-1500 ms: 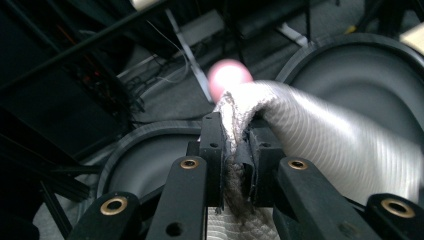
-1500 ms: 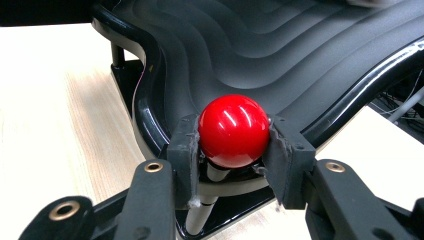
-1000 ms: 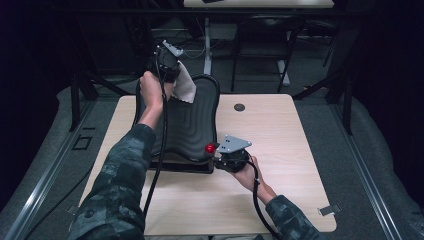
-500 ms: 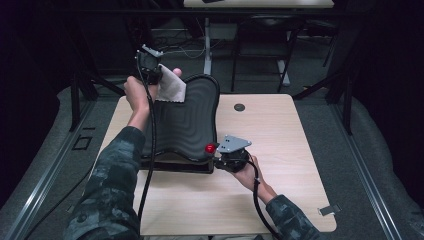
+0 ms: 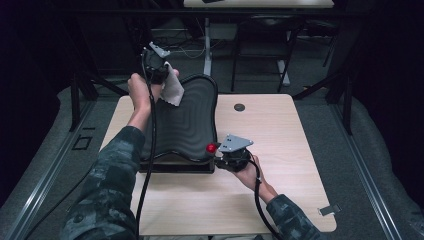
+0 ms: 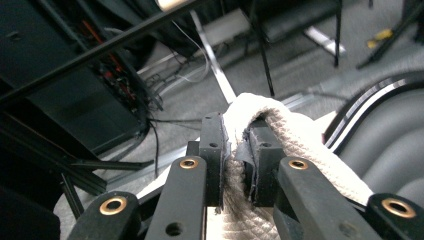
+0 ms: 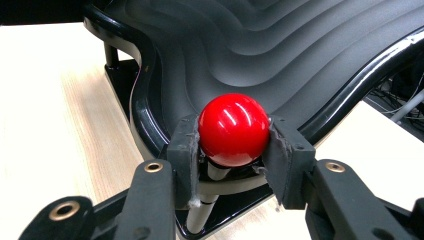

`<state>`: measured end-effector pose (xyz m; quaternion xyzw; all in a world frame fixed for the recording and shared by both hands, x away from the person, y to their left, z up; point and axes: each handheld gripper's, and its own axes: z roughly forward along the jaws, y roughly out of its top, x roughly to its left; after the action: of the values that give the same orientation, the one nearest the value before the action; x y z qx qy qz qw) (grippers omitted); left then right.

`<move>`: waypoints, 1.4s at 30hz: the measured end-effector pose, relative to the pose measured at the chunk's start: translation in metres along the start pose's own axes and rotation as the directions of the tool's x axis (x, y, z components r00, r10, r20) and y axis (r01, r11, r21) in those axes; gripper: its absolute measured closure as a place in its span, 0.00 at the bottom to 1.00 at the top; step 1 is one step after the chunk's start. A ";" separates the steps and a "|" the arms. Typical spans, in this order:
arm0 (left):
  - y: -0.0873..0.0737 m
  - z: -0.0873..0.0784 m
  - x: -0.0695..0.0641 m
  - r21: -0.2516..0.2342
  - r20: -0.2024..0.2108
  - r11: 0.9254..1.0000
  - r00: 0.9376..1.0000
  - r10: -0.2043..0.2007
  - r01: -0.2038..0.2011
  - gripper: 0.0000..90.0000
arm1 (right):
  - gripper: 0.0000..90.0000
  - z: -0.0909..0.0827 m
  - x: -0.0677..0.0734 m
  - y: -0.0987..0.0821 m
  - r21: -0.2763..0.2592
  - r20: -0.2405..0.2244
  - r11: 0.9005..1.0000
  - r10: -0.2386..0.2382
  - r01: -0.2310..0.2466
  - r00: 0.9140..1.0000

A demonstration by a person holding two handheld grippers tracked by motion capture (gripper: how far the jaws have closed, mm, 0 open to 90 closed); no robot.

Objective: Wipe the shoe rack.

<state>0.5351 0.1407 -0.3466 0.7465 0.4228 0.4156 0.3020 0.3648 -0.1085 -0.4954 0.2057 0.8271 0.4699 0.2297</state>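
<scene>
White cloth (image 5: 173, 90) hangs above the ridged black board's (image 5: 187, 125) far edge; red knob (image 5: 211, 148) near.

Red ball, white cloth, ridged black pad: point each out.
red ball (image 7: 233, 129), right gripper view, its front face.
white cloth (image 6: 295, 140), left gripper view, its draped fold.
ridged black pad (image 5: 187, 125), high view, its ribbed middle.

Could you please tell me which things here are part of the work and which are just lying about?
In use:
- left gripper, shut on the white cloth
- right gripper, shut on the red ball knob
- black ridged tray, which the knob stands beside

Lying about:
- small metal clip at the table edge
- round dark grommet in the tabletop
</scene>
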 end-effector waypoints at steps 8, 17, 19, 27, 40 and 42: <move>-0.009 0.014 0.005 0.087 -0.036 0.996 0.999 0.009 -0.006 0.90 | 0.67 -0.001 0.000 0.000 0.005 0.002 1.000 0.000 0.000 1.000; -0.024 0.022 0.024 0.102 -0.057 0.995 0.998 -0.018 0.024 0.89 | 0.67 -0.001 0.000 0.000 0.007 0.002 1.000 0.001 -0.001 1.000; -0.027 0.024 0.019 0.095 -0.049 0.995 0.999 0.007 -0.002 0.89 | 0.67 0.000 0.000 0.000 0.005 0.002 1.000 0.000 0.000 1.000; -0.025 0.021 0.007 0.044 0.010 0.999 1.000 0.020 -0.021 0.89 | 0.67 -0.001 0.001 0.000 0.009 0.005 1.000 -0.004 0.004 1.000; -0.021 0.026 0.001 0.053 -0.065 0.994 0.993 0.096 -0.093 0.89 | 0.67 0.000 0.001 0.001 0.011 0.008 1.000 -0.006 0.006 1.000; -0.022 0.028 0.006 0.062 -0.098 0.993 0.990 0.105 -0.099 0.89 | 0.67 0.000 0.001 0.001 0.010 0.008 1.000 -0.005 0.005 1.000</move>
<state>0.5531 0.1528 -0.3752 0.7534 0.4106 0.4556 0.2370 0.3637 -0.1080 -0.4949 0.2064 0.8291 0.4643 0.2332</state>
